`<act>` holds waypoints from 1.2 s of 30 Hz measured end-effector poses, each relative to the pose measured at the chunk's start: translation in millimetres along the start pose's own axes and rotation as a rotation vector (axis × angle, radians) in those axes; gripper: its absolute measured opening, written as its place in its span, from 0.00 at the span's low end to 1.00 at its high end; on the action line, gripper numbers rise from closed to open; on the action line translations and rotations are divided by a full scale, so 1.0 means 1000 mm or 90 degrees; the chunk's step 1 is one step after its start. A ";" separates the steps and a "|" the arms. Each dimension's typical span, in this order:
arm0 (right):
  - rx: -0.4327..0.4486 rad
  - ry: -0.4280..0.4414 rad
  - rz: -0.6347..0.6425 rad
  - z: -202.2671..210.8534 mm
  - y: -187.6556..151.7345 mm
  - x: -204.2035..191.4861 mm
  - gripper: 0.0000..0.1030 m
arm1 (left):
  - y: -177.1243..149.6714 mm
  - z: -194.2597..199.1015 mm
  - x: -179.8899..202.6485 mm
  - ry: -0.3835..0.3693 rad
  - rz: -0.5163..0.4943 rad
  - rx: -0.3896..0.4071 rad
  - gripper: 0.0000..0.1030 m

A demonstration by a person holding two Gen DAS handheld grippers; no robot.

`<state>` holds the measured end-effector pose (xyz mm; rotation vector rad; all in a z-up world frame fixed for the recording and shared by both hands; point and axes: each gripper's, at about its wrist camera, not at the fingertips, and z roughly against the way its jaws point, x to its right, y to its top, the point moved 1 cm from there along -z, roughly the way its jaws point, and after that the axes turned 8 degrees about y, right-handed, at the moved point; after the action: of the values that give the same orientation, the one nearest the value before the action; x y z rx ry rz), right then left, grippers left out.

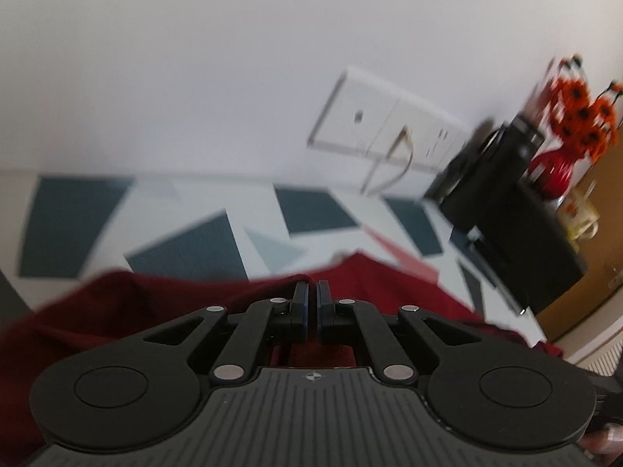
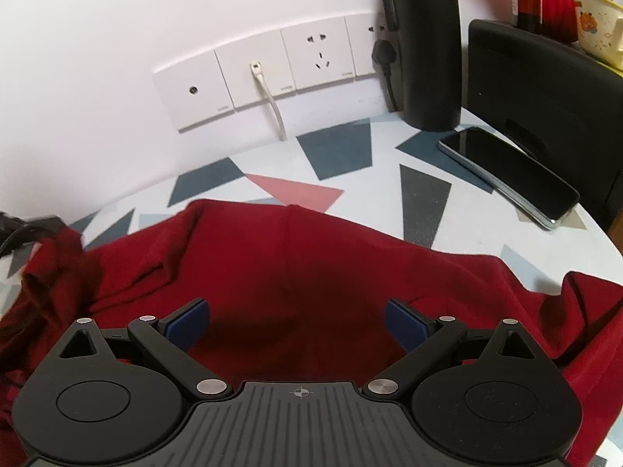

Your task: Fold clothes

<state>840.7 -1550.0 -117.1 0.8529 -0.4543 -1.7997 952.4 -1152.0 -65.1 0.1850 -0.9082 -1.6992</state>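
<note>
A: Where is the garment?

B: A dark red garment (image 2: pixel 296 264) lies rumpled on the patterned tabletop (image 2: pixel 350 148), spread below the wall sockets (image 2: pixel 272 70). Its far edge touches a pink triangle in the pattern.

A: And the right gripper (image 2: pixel 298 321)?

B: Its fingers stand wide apart, blue pads (image 2: pixel 187 321) showing, hovering over the middle of the cloth with nothing between them.

A: The left gripper (image 1: pixel 311 307)?

B: Its fingers are brought together. Red cloth (image 1: pixel 155 303) lies all around the tips and a fold edge runs right at them, but I cannot tell whether fabric is pinched between them. That view is tilted and blurred.

A: What else is on the tabletop?

B: A tall black bottle (image 2: pixel 424 43) stands by the wall, a phone (image 2: pixel 506 171) lies flat near it, well clear of the garment, and a black box (image 2: pixel 545 89) sits behind the phone. A red vase (image 1: pixel 553 167) with orange flowers (image 1: pixel 584 116) stands beyond the box, beside a yellow cup (image 2: pixel 595 27). A white cable (image 2: pixel 272 105) hangs from one socket.
</note>
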 end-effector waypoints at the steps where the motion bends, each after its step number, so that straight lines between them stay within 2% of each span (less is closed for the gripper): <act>1: -0.003 -0.001 -0.001 -0.001 -0.001 0.001 0.93 | -0.003 -0.006 -0.001 0.004 -0.006 -0.008 0.04; 2: -0.007 -0.002 -0.003 -0.003 -0.003 0.002 0.93 | -0.006 -0.011 0.001 0.006 -0.013 -0.017 0.05; 3: -0.010 -0.004 -0.003 -0.004 -0.004 0.002 0.93 | -0.008 -0.014 0.002 0.005 -0.017 -0.027 0.10; 5: -0.016 -0.009 -0.004 -0.006 -0.007 0.003 0.93 | -0.006 -0.013 0.001 0.001 -0.023 -0.046 0.40; 6: -0.017 -0.009 -0.005 -0.007 -0.008 0.003 0.93 | -0.003 -0.007 0.002 -0.005 -0.032 -0.042 0.68; 7: -0.017 -0.009 -0.007 -0.007 -0.008 0.003 0.93 | 0.001 0.000 0.003 -0.012 -0.039 -0.036 0.77; 9: -0.016 -0.006 -0.009 -0.007 -0.006 0.002 0.93 | 0.012 0.026 0.003 -0.028 -0.042 0.000 0.77; 11: -0.013 -0.002 -0.009 -0.007 -0.003 0.000 0.93 | 0.024 0.062 -0.008 -0.050 -0.006 0.034 0.78; 12: -0.009 0.001 -0.007 -0.007 0.000 -0.001 0.93 | 0.023 0.082 -0.019 -0.054 0.012 0.058 0.83; 13: -0.005 0.005 -0.004 -0.006 0.002 -0.004 0.93 | 0.019 0.099 -0.030 -0.043 0.026 0.078 0.87; 17: 0.008 0.034 0.009 -0.006 0.014 -0.018 0.93 | -0.016 0.160 -0.079 0.023 0.076 0.130 0.87; 18: 0.010 0.047 0.013 -0.006 0.017 -0.022 0.93 | -0.031 0.168 -0.093 0.048 0.080 0.123 0.87; 21: 0.010 0.095 0.034 -0.009 0.025 -0.043 0.93 | -0.073 0.174 -0.118 0.116 0.069 0.060 0.87; 24: -0.006 0.150 0.062 -0.017 0.028 -0.072 0.93 | -0.107 0.170 -0.129 0.148 0.074 0.009 0.87; 28: -0.058 0.212 0.098 -0.039 0.022 -0.116 0.93 | -0.123 0.159 -0.123 0.150 0.072 0.001 0.87; 32: -0.095 0.201 0.149 -0.070 0.014 -0.142 0.92 | -0.125 0.142 -0.108 0.196 0.017 0.005 0.87; 34: -0.119 0.186 0.159 -0.081 0.015 -0.146 0.73 | -0.126 0.135 -0.108 0.226 -0.002 0.002 0.87; 36: -0.139 0.181 0.164 -0.086 0.018 -0.149 0.18 | -0.127 0.129 -0.110 0.252 -0.014 -0.003 0.86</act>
<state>945.7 -1412.4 -113.1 0.8396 -0.1704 -1.4347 822.8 -987.4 -94.4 0.5101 -0.6072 -1.6076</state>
